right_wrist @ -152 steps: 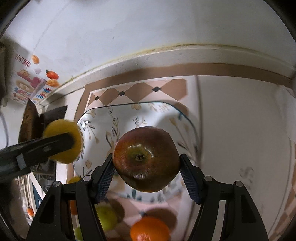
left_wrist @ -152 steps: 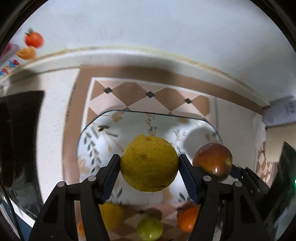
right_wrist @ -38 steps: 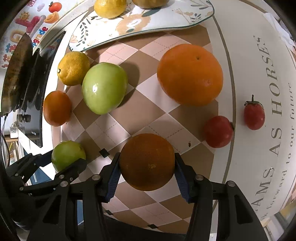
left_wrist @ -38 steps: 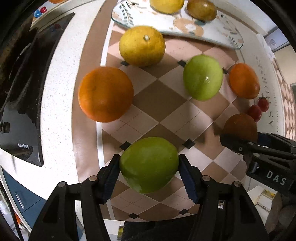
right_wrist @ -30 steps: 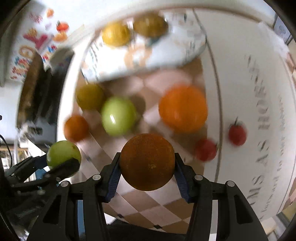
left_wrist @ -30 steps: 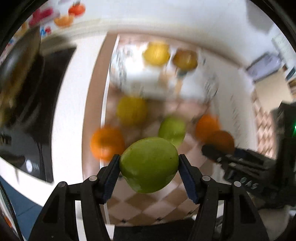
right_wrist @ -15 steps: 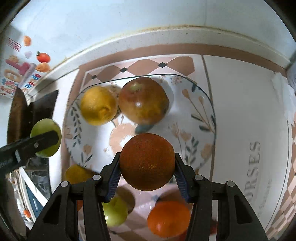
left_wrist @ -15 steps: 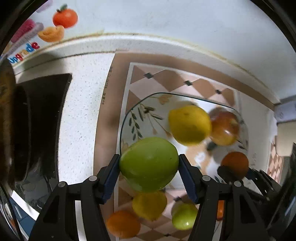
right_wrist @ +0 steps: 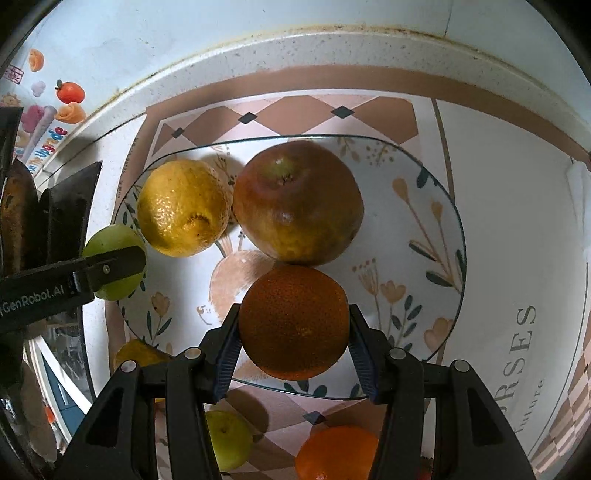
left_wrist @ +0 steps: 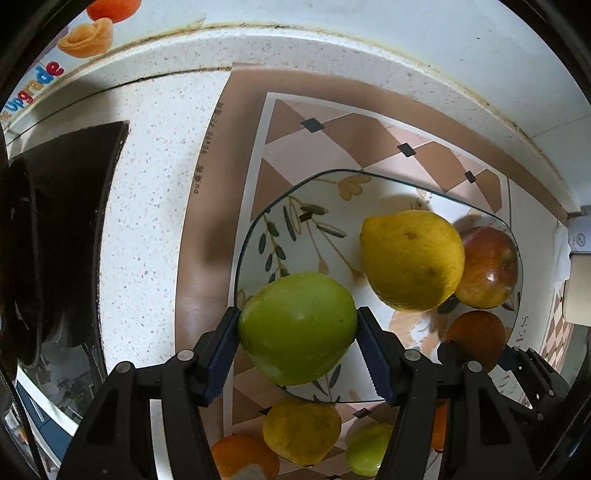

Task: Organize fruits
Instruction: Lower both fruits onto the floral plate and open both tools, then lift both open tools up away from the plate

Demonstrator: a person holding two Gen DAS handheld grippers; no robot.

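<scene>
A green apple point(left_wrist: 297, 328) and a dark orange point(right_wrist: 293, 323) are being clamped by the left hand-held gripper point(left_wrist: 297, 350) and right hand-held gripper point(right_wrist: 293, 347) over the floral plate point(right_wrist: 424, 206); lowering and release are being called for next.

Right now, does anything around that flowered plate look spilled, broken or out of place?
Nothing is spilled or broken. The plate holds a yellow citrus and a reddish apple, both upright and intact. Each gripper holds one fruit above it. The only grubby spot is the stained seam along the wall.
</scene>
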